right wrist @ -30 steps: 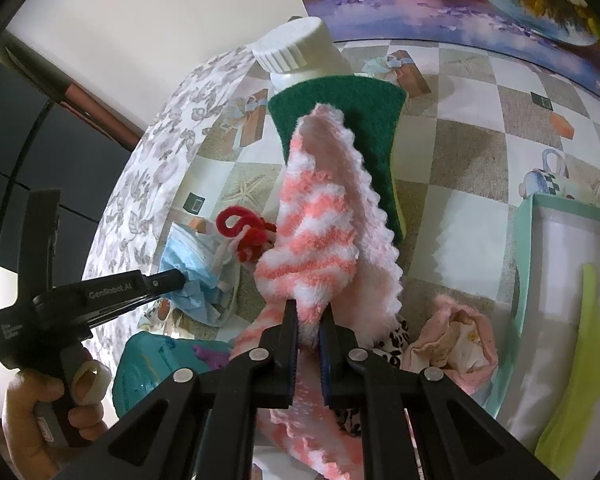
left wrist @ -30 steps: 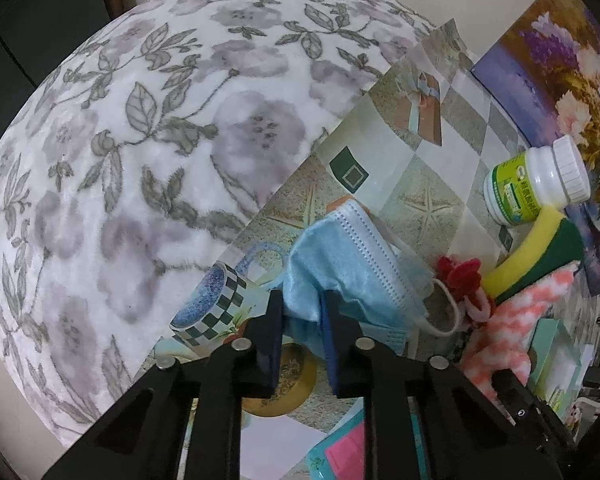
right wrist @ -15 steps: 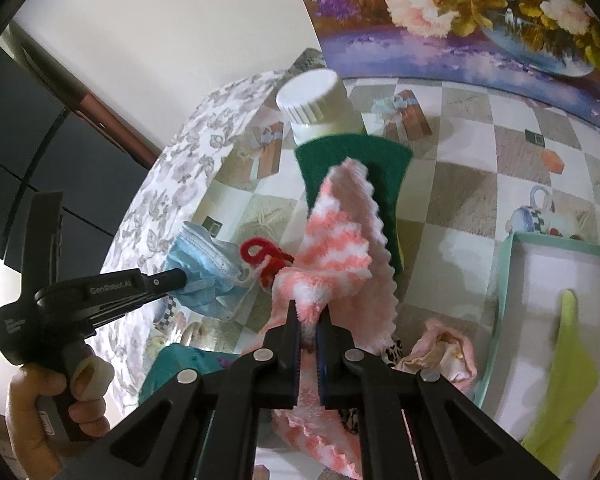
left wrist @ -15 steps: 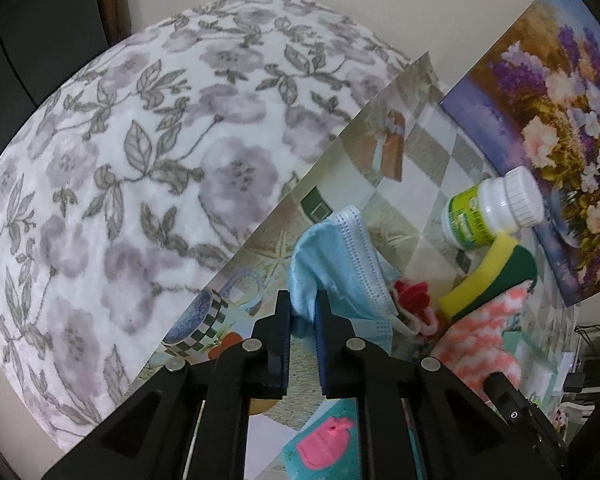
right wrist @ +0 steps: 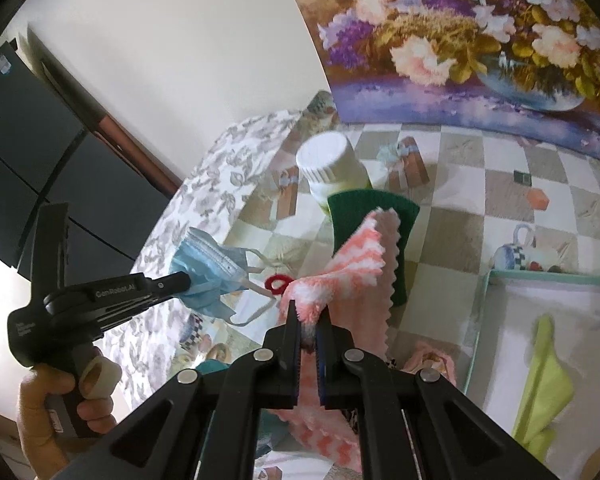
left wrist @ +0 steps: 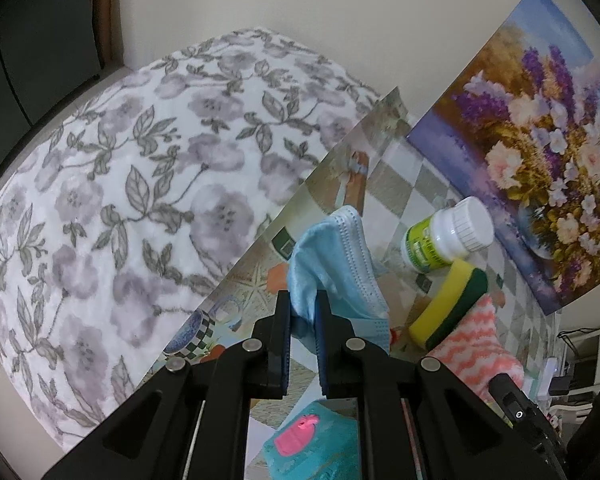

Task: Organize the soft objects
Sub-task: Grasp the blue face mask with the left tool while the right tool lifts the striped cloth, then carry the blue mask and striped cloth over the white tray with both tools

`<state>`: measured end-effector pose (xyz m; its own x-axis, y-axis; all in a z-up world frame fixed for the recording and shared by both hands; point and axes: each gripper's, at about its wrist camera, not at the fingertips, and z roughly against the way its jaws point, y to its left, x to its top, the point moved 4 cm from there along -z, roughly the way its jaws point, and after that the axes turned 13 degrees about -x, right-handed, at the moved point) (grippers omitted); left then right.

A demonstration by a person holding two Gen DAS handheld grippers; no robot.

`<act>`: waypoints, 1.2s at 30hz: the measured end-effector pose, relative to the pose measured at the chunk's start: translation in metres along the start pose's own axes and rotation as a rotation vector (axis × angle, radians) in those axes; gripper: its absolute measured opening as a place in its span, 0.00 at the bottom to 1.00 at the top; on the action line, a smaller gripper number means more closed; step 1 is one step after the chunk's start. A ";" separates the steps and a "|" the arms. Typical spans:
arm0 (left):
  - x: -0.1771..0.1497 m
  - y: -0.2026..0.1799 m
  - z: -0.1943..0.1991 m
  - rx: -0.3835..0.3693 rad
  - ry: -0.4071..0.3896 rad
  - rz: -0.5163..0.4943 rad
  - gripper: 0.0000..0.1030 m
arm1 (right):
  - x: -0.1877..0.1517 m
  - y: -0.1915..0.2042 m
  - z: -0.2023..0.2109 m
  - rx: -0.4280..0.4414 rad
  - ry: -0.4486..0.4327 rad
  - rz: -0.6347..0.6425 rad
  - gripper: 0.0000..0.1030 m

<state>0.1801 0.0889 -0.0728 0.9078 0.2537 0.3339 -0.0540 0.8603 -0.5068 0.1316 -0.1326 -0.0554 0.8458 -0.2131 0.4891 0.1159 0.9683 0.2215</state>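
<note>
Both grippers are clamped on cloth: the left gripper [left wrist: 303, 306] pinches the mask [left wrist: 332, 268], the right gripper [right wrist: 308, 322] the pink towel [right wrist: 352, 264], each hanging clear of the table [right wrist: 460, 216]. Carry them high toward the tray [right wrist: 484, 316] at four o'clock, keeping the mask's loops off the red clip [right wrist: 278, 283]. At twelve o'clock the sponge [right wrist: 384, 204] and bottle [right wrist: 328, 164] stand close.
</note>
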 end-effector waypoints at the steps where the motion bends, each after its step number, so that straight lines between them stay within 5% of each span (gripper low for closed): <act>1: 0.001 -0.002 0.003 -0.002 -0.007 -0.003 0.10 | 0.001 0.000 0.003 0.003 -0.009 -0.001 0.06; 36: 0.006 -0.066 0.064 -0.063 -0.171 -0.134 0.10 | 0.027 -0.008 0.106 0.090 -0.246 -0.037 0.06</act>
<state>0.1622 0.0622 0.0139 0.8212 0.2144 0.5288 0.0937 0.8635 -0.4956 0.0984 -0.1602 0.0452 0.6882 -0.2842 0.6676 0.0885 0.9461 0.3116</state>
